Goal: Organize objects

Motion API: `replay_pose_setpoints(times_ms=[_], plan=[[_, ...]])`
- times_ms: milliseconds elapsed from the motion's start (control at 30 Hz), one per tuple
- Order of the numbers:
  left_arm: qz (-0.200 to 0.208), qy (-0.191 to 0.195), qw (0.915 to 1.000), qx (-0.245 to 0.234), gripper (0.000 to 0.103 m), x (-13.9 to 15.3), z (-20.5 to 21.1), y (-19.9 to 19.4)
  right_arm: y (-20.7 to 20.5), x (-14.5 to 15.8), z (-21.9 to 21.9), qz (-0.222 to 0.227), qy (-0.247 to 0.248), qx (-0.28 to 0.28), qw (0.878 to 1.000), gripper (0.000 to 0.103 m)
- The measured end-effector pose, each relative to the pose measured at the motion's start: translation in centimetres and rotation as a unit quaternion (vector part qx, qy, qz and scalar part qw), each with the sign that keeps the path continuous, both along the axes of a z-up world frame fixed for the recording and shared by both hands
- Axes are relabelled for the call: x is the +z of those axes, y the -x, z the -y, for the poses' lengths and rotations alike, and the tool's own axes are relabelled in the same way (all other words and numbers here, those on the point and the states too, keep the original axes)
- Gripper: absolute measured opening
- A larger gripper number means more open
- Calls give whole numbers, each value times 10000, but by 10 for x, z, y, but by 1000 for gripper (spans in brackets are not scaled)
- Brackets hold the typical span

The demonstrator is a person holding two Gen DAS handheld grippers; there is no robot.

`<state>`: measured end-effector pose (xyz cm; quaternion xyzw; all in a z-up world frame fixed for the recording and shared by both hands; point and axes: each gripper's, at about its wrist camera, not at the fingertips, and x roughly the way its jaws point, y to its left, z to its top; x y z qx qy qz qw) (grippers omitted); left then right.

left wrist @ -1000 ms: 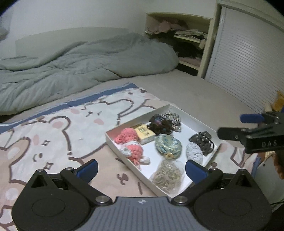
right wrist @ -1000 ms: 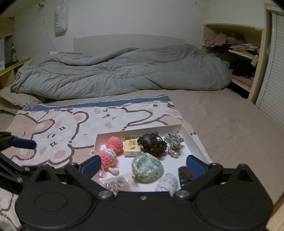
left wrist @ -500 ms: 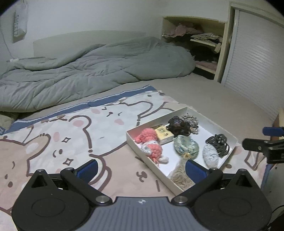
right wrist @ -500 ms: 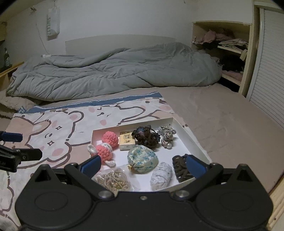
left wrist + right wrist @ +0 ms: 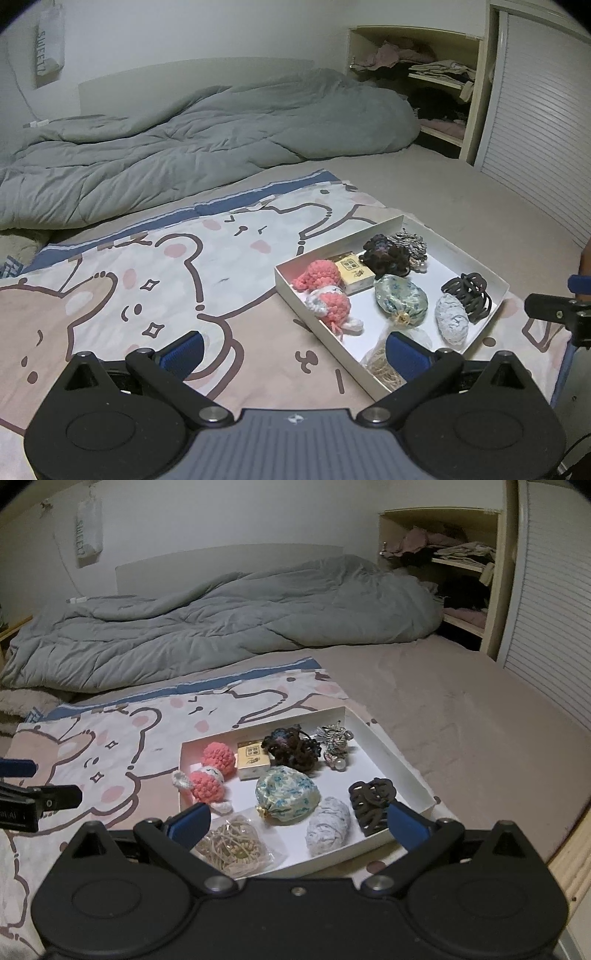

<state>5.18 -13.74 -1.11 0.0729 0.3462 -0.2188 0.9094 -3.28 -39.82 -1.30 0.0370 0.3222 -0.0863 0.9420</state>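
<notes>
A shallow white box [image 5: 391, 746] [image 5: 476, 266] lies on a bear-print blanket. It holds pink crochet toys [image 5: 212, 771] [image 5: 325, 288], a small yellow carton [image 5: 252, 762], a dark scrunchie [image 5: 293, 747], a silver brooch [image 5: 334, 742], a floral pouch [image 5: 288, 794] [image 5: 400, 299], a white knit piece [image 5: 328, 825], a black hair claw [image 5: 371, 803] [image 5: 469, 295] and a bag of rubber bands [image 5: 234, 843]. My right gripper [image 5: 297, 823] is open and empty over the box's near edge. My left gripper [image 5: 295, 350] is open and empty over the blanket, left of the box.
The bear-print blanket [image 5: 147, 280] covers the near part of the bed. A rumpled grey duvet [image 5: 207, 140] lies behind it. Open shelves [image 5: 424, 81] with clothes and a slatted door [image 5: 543, 122] stand at the right. The bed's wooden edge [image 5: 569, 864] is near right.
Both grippers have pulled back and up from the box. The left view has swung left, so the box sits farther right. Nothing in the box has moved.
</notes>
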Motion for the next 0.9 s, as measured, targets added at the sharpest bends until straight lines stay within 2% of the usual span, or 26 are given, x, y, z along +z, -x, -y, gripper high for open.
replay_pose_setpoints(times_ms=[133,900], plan=[[35,-50,10000,48,103,0,1,-1,2,0,3,-9,-118,-39,9999,103],[49,-77,9999,48,103,0,4,-2,0,-3,1,-70,-66,-1,10000,103]])
